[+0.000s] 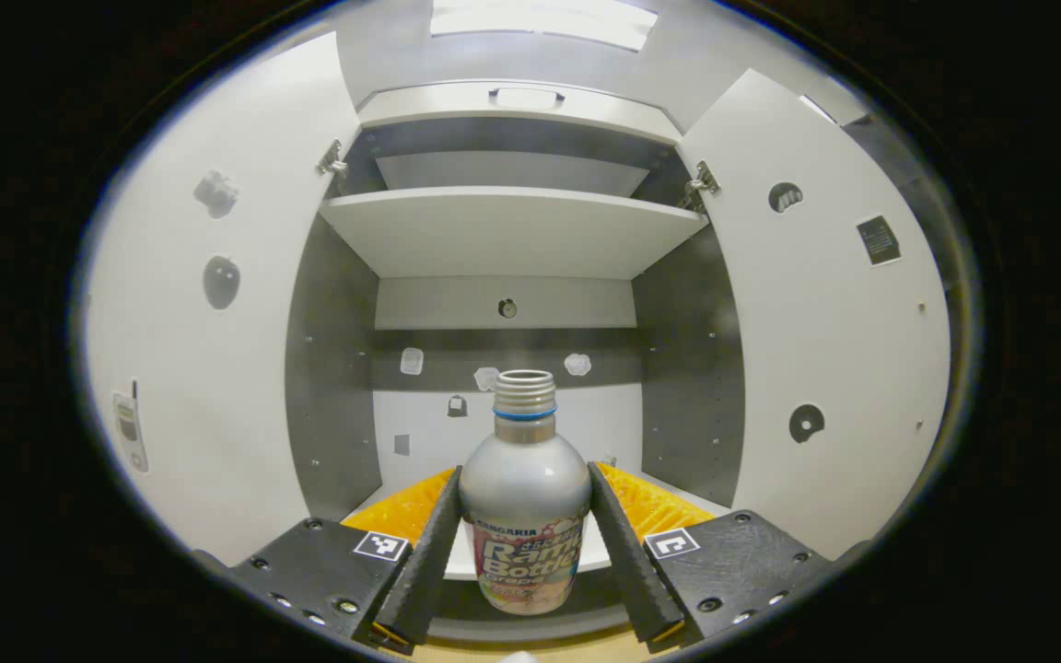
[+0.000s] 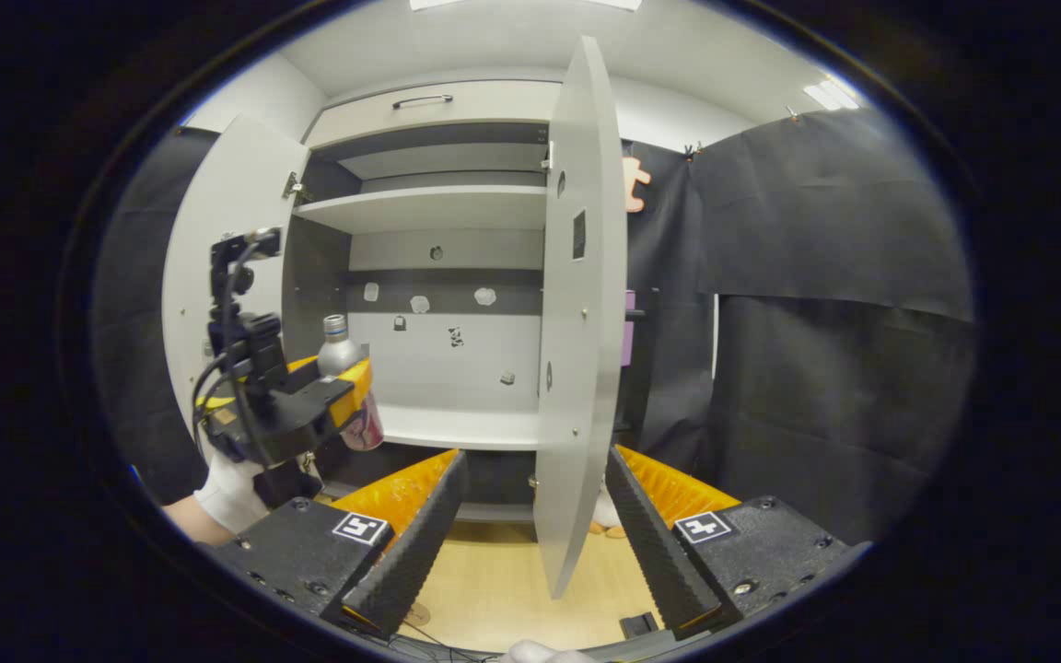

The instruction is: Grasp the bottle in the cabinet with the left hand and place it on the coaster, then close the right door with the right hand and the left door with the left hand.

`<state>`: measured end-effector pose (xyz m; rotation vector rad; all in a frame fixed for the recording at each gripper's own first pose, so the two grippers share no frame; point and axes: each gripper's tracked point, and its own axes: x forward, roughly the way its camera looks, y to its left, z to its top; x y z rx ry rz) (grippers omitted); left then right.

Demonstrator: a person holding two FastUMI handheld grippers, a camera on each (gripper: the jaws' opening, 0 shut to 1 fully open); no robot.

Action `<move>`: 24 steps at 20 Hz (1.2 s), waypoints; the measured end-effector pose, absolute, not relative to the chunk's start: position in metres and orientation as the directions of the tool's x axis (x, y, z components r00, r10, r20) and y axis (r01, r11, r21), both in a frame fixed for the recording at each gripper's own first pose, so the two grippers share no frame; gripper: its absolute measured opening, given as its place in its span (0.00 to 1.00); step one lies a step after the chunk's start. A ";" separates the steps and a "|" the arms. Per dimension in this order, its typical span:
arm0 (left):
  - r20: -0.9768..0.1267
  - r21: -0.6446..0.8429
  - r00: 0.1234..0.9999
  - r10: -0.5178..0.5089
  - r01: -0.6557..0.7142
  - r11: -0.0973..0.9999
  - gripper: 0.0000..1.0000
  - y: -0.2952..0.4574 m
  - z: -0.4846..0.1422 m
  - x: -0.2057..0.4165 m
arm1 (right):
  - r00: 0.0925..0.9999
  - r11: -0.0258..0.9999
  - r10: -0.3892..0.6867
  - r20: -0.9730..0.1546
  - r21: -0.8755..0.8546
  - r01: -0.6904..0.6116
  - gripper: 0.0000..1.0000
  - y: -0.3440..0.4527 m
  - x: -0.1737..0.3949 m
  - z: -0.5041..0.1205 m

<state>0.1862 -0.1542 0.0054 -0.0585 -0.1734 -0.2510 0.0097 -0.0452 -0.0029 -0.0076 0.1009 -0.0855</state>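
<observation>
A silver bottle (image 1: 525, 479) with a blue neck ring and no cap stands upright between the fingers of my left gripper (image 1: 525, 543), which is shut on it in front of the open cabinet (image 1: 507, 230). In the right gripper view the same bottle (image 2: 344, 368) hangs in the left gripper (image 2: 346, 391) just outside the cabinet's lower shelf (image 2: 457, 425). My right gripper (image 2: 530, 543) is open, its fingers on either side of the edge of the right door (image 2: 581, 313), apart from it. The left door (image 2: 217, 239) stands wide open.
The cabinet has an upper shelf (image 1: 512, 230) and a closed drawer (image 1: 512, 99) on top. Small stickers dot the back wall and doors. A gloved hand (image 2: 227, 493) holds the left gripper. A wooden table top (image 2: 494, 589) lies below, and black cloth (image 2: 825, 304) hangs on the right.
</observation>
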 end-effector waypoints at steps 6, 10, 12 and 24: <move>0.156 -0.064 0.930 -0.334 0.347 0.936 0.82 -0.161 -0.046 0.113 | 0.987 0.995 -0.098 -0.130 0.013 0.101 0.99 -0.056 -0.009 -0.018; 0.115 -0.030 0.918 -0.380 0.385 0.922 0.82 -0.168 -0.089 0.075 | 0.983 0.995 -0.092 -0.156 0.010 0.095 0.98 -0.055 -0.021 -0.031; 0.111 -0.045 0.902 -0.418 0.424 0.904 0.82 -0.176 -0.111 0.058 | 0.981 0.996 -0.083 -0.174 0.007 0.086 0.99 -0.052 -0.026 -0.037; -0.015 -0.082 0.874 -0.486 0.483 0.871 0.78 -0.183 -0.262 0.022 | 0.966 0.998 -0.067 -0.251 -0.028 0.062 0.99 -0.041 -0.031 -0.053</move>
